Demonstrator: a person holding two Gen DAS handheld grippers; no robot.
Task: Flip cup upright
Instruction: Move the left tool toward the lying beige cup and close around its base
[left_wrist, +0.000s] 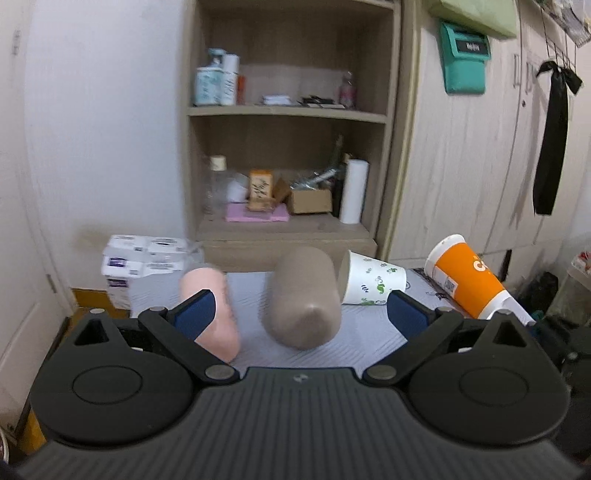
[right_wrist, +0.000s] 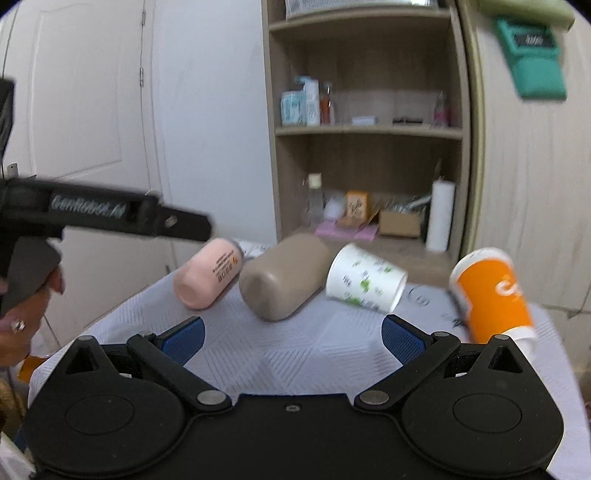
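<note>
Several cups lie on their sides in a row on a white patterned table (left_wrist: 354, 343) (right_wrist: 295, 350). From left: a pink cup (left_wrist: 214, 314) (right_wrist: 207, 277), a taupe cup (left_wrist: 304, 299) (right_wrist: 280, 280), a white paper cup with green prints (left_wrist: 371, 282) (right_wrist: 364, 280) and an orange-and-white cup (left_wrist: 469, 277) (right_wrist: 491, 295). My left gripper (left_wrist: 299, 314) is open and empty, its fingers either side of the taupe cup's base. It also shows from the side in the right wrist view (right_wrist: 199, 227), above the pink cup. My right gripper (right_wrist: 293, 338) is open and empty, short of the cups.
A wooden shelf unit (left_wrist: 291, 114) (right_wrist: 369, 129) with bottles, boxes and a paper roll stands behind the table. A pack of tissues (left_wrist: 147, 258) sits at the left. Wardrobe doors (left_wrist: 480, 147) are to the right, a white door (right_wrist: 81, 110) to the left.
</note>
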